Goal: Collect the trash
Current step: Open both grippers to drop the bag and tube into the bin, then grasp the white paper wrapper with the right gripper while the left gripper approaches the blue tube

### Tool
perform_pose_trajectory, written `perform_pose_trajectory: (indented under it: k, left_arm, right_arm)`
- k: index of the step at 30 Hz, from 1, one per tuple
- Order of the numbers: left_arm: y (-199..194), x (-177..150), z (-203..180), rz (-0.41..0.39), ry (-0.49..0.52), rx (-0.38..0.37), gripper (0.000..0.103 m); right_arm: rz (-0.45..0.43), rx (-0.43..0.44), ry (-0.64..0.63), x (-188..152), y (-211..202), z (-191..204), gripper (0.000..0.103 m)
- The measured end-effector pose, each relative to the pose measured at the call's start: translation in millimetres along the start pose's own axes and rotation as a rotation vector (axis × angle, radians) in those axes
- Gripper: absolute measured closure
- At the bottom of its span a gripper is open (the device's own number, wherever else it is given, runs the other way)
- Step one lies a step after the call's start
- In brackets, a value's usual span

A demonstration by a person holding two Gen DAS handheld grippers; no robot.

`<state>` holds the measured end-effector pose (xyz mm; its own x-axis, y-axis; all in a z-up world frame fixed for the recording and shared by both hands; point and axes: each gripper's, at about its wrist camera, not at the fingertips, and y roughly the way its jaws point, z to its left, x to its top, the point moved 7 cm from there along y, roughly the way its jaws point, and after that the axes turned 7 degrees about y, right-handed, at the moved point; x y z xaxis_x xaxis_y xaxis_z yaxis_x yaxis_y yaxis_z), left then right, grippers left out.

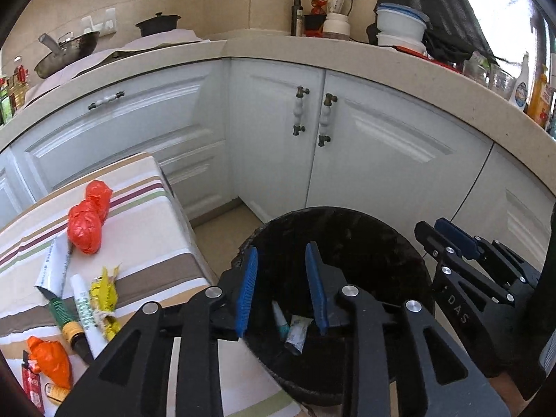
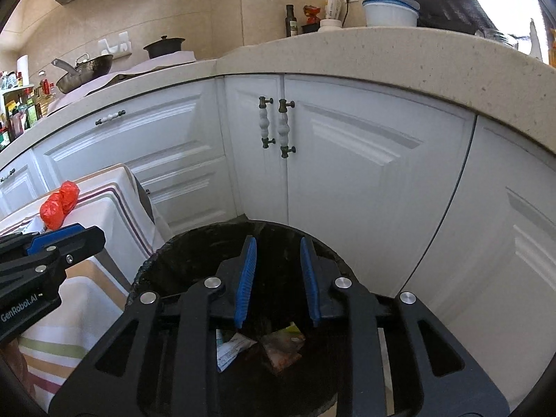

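Note:
A black round trash bin (image 1: 410, 253) stands on the floor by the white cabinets, with tubes and wrappers at its bottom (image 1: 295, 333). My left gripper (image 1: 281, 288) is open and empty over the bin's left side. My right gripper (image 2: 278, 274) is open and empty over the bin (image 2: 163, 257); a wrapper (image 2: 281, 347) lies inside below it. On the striped table (image 1: 149, 229) to the left lie a crumpled red bag (image 1: 88, 222), a white tube (image 1: 85, 309), a yellow wrapper (image 1: 104, 295), a green-handled tool (image 1: 66, 319) and an orange bag (image 1: 48, 358).
White cabinet doors with handles (image 1: 312, 118) stand behind the bin under a beige counter (image 1: 382, 66) that holds bottles, bowls and a wok. The right gripper shows at the right of the left wrist view (image 1: 479, 271). The red bag also shows in the right wrist view (image 2: 59, 205).

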<state>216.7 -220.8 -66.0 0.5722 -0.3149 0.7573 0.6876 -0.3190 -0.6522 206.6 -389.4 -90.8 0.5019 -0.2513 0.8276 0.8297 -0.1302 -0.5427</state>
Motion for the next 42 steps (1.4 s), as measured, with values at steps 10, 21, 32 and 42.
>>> perform_pose_trajectory:
  k: [10, 21, 32, 42]
  left_arm:
    - [-58, -17, 45, -0.046, -0.045, 0.074, 0.066]
    - [-131, -80, 127, -0.055, -0.145, 0.250, 0.063]
    - [-173, -146, 198, -0.018, -0.265, 0.383, 0.061]
    - [-184, -183, 235, 0.012, -0.330, 0.428, 0.060]
  right_arm:
    - [-0.005, 0.041, 0.018, -7, -44, 31, 0.065]
    - [0.024, 0.156, -0.062, -52, -94, 117, 0.064]
    - [0.094, 0.274, -0.167, -95, -113, 202, 0.064]
    - [0.169, 0.287, -0.224, -128, -110, 237, 0.065]
